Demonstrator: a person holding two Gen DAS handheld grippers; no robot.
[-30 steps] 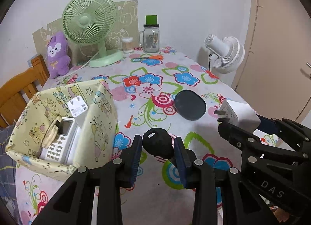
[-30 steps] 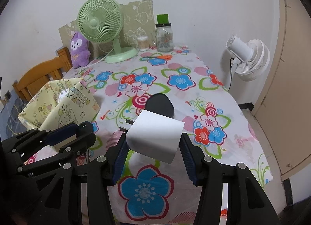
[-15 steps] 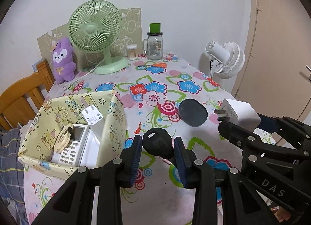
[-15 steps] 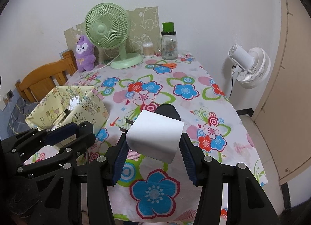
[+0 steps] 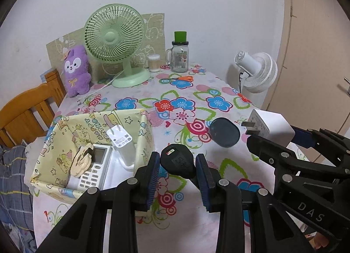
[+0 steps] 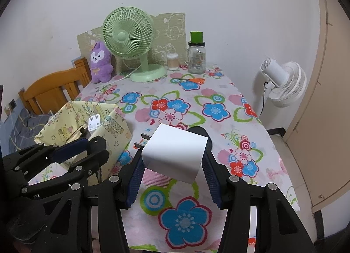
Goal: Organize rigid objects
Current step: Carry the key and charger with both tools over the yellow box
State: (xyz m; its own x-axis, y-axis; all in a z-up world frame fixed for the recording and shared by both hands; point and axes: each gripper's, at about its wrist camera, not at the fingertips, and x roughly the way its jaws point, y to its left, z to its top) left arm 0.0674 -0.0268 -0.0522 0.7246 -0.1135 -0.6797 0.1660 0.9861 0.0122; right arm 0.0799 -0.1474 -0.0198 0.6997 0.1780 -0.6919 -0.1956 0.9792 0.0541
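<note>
Grippers hovered beside the yellow box, ready for sorting: left gripper clenched a black key fob, right gripper a white charger.

A flower-printed tablecloth covers the table. On its left side sits a yellow cartoon-printed open box, holding a white keypad remote, a white plug adapter and a cream bear-shaped trinket. Right of the box lies a dark oval disc. At the back stand a purple plush rabbit, a green desk fan and a glass jar mug, left to right. Orange-handled scissors lie before the jar.
</note>
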